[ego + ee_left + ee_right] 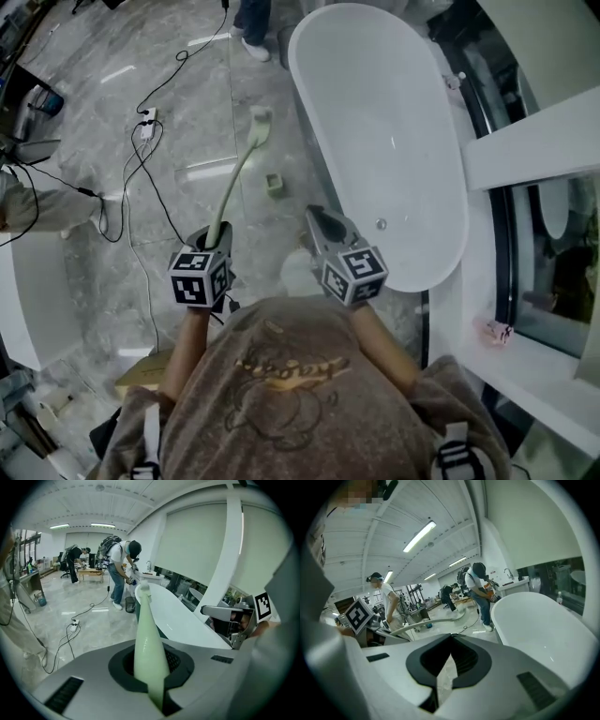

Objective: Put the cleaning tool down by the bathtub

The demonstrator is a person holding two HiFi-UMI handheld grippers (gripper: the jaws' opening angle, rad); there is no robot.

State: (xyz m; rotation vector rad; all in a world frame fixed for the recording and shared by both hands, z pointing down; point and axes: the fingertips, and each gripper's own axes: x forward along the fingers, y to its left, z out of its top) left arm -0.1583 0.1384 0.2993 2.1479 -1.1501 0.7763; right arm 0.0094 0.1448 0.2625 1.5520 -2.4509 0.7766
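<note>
Left gripper (217, 239): jaws clamped tight on the handle of the pale green cleaning tool (239, 173), which is held off the marble floor (187, 112). Right gripper (320, 218): jaw tips together, nothing held. White bathtub (394, 122) is at the right, near the tool's head.

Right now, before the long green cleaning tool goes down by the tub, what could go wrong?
The left gripper grips the cleaning tool only at one end, so its long handle could swing and knock the bathtub.
Cables and a power strip lie on the floor nearby; the tool or a foot might snag them.
A small block sits beside the bathtub, where the tool might land crooked.
</note>
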